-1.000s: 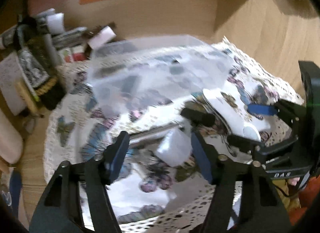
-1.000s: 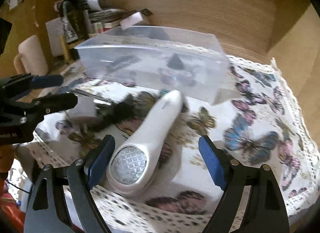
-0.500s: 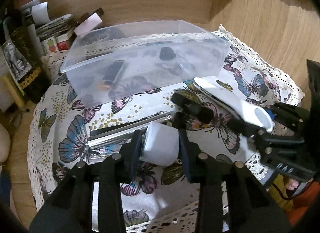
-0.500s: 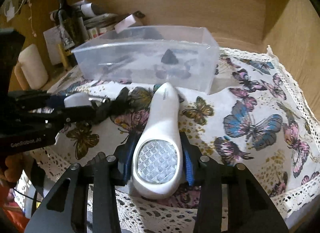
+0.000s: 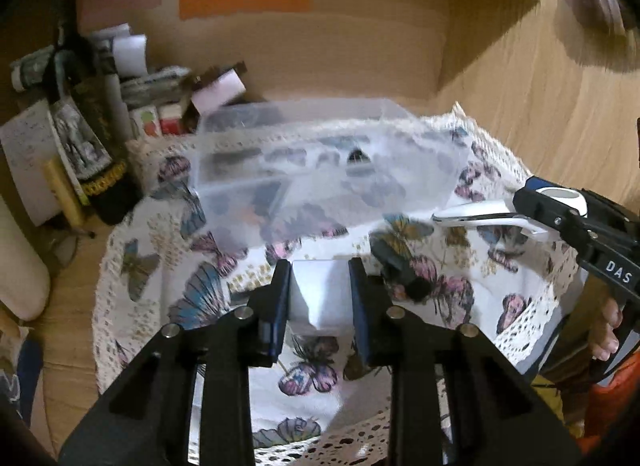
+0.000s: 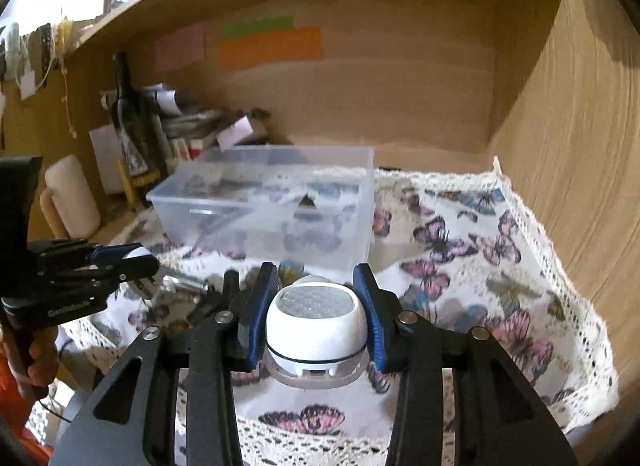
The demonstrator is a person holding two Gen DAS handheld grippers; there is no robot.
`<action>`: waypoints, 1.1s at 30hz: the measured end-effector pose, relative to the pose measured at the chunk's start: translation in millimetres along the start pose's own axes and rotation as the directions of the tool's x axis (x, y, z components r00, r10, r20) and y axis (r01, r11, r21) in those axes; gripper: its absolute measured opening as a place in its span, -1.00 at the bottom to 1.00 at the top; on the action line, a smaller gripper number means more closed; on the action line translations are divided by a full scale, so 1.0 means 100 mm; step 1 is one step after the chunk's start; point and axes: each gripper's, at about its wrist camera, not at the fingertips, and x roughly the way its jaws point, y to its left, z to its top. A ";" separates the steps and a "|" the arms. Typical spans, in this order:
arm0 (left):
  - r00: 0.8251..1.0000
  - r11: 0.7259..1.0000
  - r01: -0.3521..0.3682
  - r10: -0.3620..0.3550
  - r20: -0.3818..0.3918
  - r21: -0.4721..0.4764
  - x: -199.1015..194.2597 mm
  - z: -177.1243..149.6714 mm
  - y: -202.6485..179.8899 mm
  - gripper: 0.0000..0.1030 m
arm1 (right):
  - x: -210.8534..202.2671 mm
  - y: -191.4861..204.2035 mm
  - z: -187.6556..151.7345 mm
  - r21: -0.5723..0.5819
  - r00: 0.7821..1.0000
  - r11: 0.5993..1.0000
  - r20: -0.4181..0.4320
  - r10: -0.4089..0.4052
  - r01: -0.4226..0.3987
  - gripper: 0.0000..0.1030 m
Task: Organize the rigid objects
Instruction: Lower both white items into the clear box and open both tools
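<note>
warm indoor light, smeared frames

dim yellowish light fills both fisheye views. the clear plastic bin (image 5: pixel 320 169) is smeared by motion blur in the left wrist view, sharper in the right (image 6: pixel 272 209). edges bow and darken to black corners; daylight glares upper left.

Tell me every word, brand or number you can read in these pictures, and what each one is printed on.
"DAS": white letters on the black body of the right tongs, cut off at the picture's edge.
White lettering on the body of the left tongs: too blurred to read for certain.
Label on the dark bottle: too blurred to read.
White flashlight and white block: no readable text.
Coloured paper strips on the back wall: blank.
</note>
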 end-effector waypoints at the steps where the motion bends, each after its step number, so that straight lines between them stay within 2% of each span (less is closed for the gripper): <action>1: 1.000 1.000 -0.004 0.004 0.020 -0.003 -0.05 0.04 0.01 -0.45 | -0.01 0.01 0.03 -0.004 1.000 1.000 0.008 0.002 -0.002 -0.29; 13: 0.986 0.999 -0.028 0.030 0.162 -0.018 -0.39 0.49 0.10 -0.45 | -0.25 0.04 0.46 -0.057 0.993 0.998 0.111 0.042 -0.036 -0.29; 19: 0.979 0.999 -0.051 0.053 0.197 -0.020 -0.40 0.66 0.16 -0.45 | -0.28 0.07 0.64 -0.071 0.986 0.996 0.155 0.055 -0.044 -0.29; 22: 0.981 0.998 -0.055 0.059 0.185 -0.027 -0.31 0.75 0.21 -0.45 | -0.13 0.08 0.71 -0.073 0.987 0.996 0.145 0.066 -0.056 -0.29; 26: 0.984 0.996 -0.089 0.091 0.152 -0.025 -0.08 0.81 0.30 -0.45 | 0.22 0.11 0.76 -0.072 0.991 0.992 0.082 0.105 -0.100 -0.29; 33: 0.994 0.994 -0.109 0.109 0.028 -0.028 0.44 0.85 0.47 -0.45 | 0.92 0.22 0.82 -0.083 0.985 0.983 -0.060 0.161 -0.165 -0.29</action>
